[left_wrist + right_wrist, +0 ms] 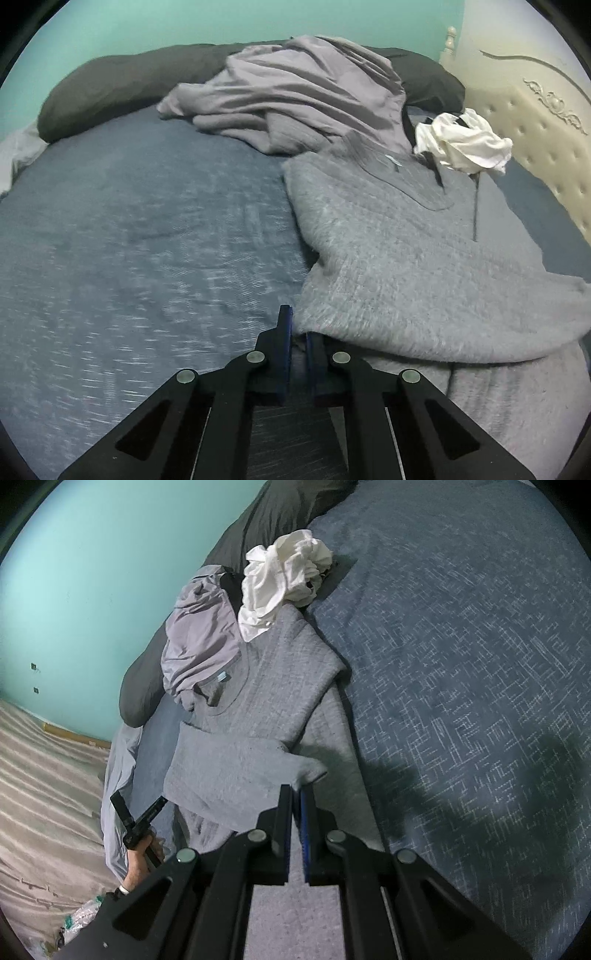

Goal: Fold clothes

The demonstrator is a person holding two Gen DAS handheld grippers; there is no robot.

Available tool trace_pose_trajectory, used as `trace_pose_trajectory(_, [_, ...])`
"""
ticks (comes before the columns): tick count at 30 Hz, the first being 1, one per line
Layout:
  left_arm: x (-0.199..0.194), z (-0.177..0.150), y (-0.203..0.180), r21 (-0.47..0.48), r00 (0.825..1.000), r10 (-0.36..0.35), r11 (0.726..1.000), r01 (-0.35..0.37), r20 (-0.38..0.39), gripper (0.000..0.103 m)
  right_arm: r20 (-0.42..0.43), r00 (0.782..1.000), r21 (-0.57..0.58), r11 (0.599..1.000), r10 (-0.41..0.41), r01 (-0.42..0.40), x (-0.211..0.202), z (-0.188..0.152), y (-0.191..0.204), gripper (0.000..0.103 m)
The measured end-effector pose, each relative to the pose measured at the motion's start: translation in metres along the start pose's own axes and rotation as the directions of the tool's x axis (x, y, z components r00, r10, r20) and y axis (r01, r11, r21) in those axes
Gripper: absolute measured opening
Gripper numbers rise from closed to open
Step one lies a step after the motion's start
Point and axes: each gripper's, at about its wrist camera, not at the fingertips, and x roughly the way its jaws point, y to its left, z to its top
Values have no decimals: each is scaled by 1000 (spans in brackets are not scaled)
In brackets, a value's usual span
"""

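Lying spread over the blue woven bedspread (129,229), the fuzzy grey knit sweater (388,251) fills the right half of the left wrist view, its neckline with a small pale label toward the upper middle of the frame. The left tool (297,328) sits at the lower centre of that view, its blue-lined fingers nearly together and pinching a fold of the sweater's edge; the cloth covers the right-hand finger tip while the left-hand one stands clear above it.

In the right wrist view the same sweater (266,686) runs from the centre toward the lower middle, one part folded over across the body. The right tool (295,794) is at the lower centre, its fingers closed on the corner of that folded part, which rises to a small peak just where they meet. The left tool (138,818) appears again at the lower left of this view, held in a hand (142,860) with a dark sleeve below it, beside the sweater's near edge.

A crumpled white cloth (284,583) rests at the sweater's far end, touching its shoulder. Next to it, a rumpled lilac-grey garment (295,92) lies heaped in the upper middle of the left wrist view, overlapping the sweater's collar. Behind both stretches a long dark grey pillow (122,88) against the mint-green wall (147,26). A cream tufted headboard (535,122) with carved scrollwork stands at the upper right of the left wrist view. Striped beige flooring (44,775) shows at the left of the right wrist view.
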Motion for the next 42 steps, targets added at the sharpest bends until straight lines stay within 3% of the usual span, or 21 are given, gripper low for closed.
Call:
trace_pose_trajectory(6, [8, -2, 20, -86, 998, -13, 996, 8, -60, 6, -39, 998, -65, 997, -40, 37, -3, -16, 18, 4])
trace_pose_trajectory(10, [21, -11, 25, -123, 994, -28, 992, 14, -109, 7, -119, 987, -55, 993, -110, 104, 24, -37, -1, 4])
trace_pose_trajectory(17, [20, -14, 34, -173, 989, -76, 983, 54, -124, 8, -191, 965, -44, 983, -181, 176, 53, -51, -31, 4])
trace_pose_trajectory(20, [14, -16, 38, -195, 989, -98, 978, 75, -111, 9, -192, 964, -36, 983, -185, 181, 56, -48, -36, 4])
trace_pose_trajectory(29, [-8, -26, 57, -235, 995, -76, 970, 57, -72, 8, -166, 970, -49, 984, -177, 171, 46, -40, -34, 4])
trace_pose_trajectory(42, [5, -9, 36, -241, 993, -103, 967, 87, -55, 9, -121, 968, -118, 972, -218, 204, 35, -35, -26, 2])
